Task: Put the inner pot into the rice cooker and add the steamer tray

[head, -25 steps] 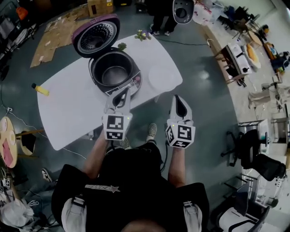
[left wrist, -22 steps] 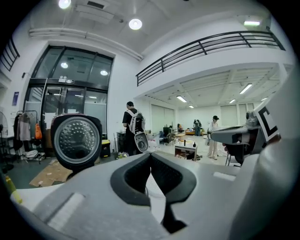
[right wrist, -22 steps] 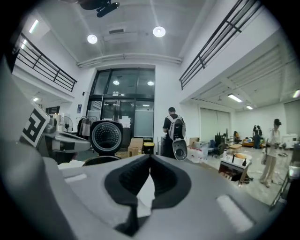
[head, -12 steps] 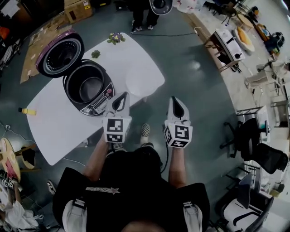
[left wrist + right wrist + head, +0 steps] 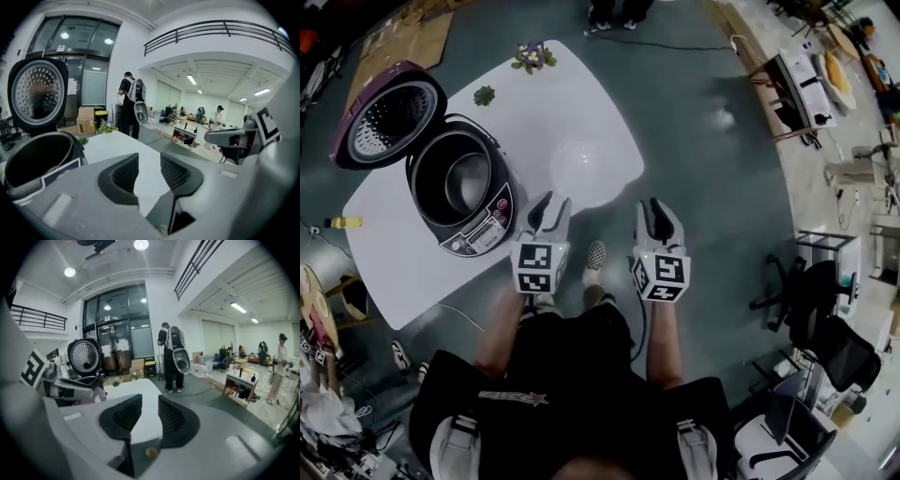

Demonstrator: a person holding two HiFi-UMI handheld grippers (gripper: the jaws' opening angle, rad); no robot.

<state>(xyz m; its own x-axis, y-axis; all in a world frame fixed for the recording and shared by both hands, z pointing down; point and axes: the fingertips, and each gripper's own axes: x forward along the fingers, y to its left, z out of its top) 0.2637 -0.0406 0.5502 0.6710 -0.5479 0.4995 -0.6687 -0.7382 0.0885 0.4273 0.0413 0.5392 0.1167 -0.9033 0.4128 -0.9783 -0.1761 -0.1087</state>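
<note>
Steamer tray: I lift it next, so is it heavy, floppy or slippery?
The steamer tray looks like thin white plastic, so probably light and fairly stiff. Its smooth surface may slip in a pinch. It sits near the table edge, so a push could slide it off.

Over the last second my head view has swung. The table (image 5: 567,98) and the rice cooker (image 5: 459,187) have slid from the upper middle to the left side. The standing person at the far end is cut down to shoes (image 5: 614,11) at the top edge. My left gripper (image 5: 549,204) lay over the cooker's front panel. It now sits off to the cooker's right, tips at the table's near edge just beside the white round tray (image 5: 586,171). My right gripper (image 5: 657,208) now points at the table's near corner, over the floor. Both were closed, and both sets of jaws are now opening with nothing between them.
</note>
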